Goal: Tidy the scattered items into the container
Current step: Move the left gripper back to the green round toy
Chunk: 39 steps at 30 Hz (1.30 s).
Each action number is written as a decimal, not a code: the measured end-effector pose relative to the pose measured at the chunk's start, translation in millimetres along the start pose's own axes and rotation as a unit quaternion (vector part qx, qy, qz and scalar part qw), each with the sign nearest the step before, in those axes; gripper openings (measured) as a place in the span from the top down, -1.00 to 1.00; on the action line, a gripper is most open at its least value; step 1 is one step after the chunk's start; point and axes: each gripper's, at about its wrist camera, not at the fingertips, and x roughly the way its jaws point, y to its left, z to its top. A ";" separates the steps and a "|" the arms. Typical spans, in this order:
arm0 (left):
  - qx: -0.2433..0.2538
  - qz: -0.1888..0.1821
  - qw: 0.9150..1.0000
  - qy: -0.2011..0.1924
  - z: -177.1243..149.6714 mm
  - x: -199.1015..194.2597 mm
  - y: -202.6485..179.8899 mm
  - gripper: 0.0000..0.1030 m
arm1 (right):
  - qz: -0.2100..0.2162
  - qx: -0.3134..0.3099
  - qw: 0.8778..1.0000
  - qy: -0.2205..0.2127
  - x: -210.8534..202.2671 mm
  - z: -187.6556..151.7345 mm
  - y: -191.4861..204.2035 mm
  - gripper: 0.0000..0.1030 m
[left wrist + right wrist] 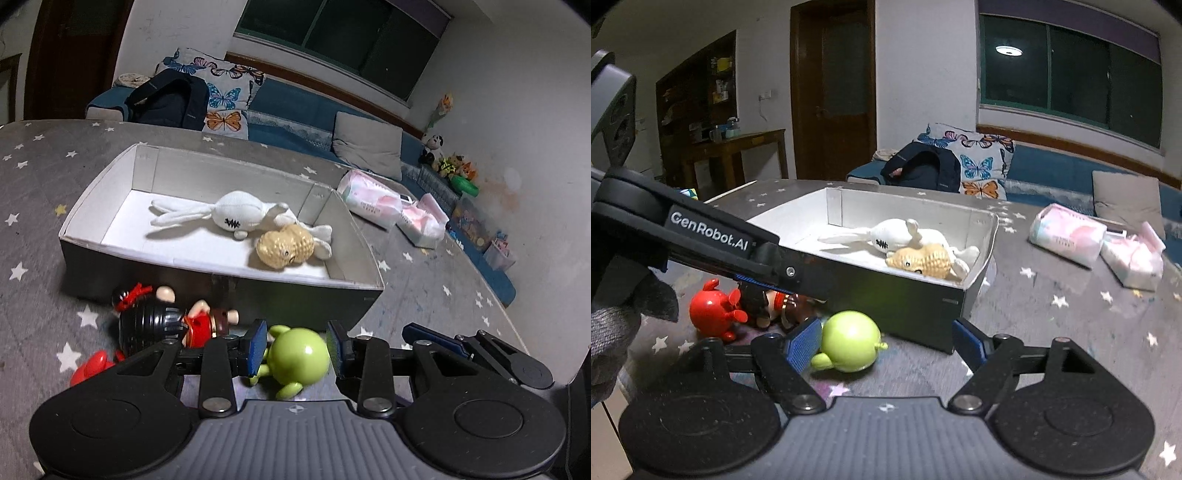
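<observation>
Straddling the green toy with parted jaws, the left gripper needed closing, then lifting into the box; the right gripper was spread, empty.

Both wrist views sit low over the star-print cloth, close to the box's near wall, facing the sofa and window. They share the box and green toy; the right view looks from farther right.

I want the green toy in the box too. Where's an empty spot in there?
The box floor is bare at the left end, beside the bunny's ears, and along the near wall. The right end is crowded: the peanut toy lies against the bunny.
</observation>
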 end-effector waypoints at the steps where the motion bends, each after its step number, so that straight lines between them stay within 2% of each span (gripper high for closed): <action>1: 0.001 0.002 1.000 0.002 -2.1 0.0 -0.4 0.27 | -0.001 0.001 1.000 0.001 0.1 -1.3 0.5 -0.55; 21: 0.004 0.033 0.999 0.036 -27.5 8.3 7.2 0.27 | 0.003 0.015 1.000 0.026 12.4 -19.5 11.4 -0.55; 39: -0.011 0.034 0.998 0.046 -17.9 18.3 13.7 0.27 | 0.018 0.024 0.999 0.043 33.4 -20.1 7.7 -0.55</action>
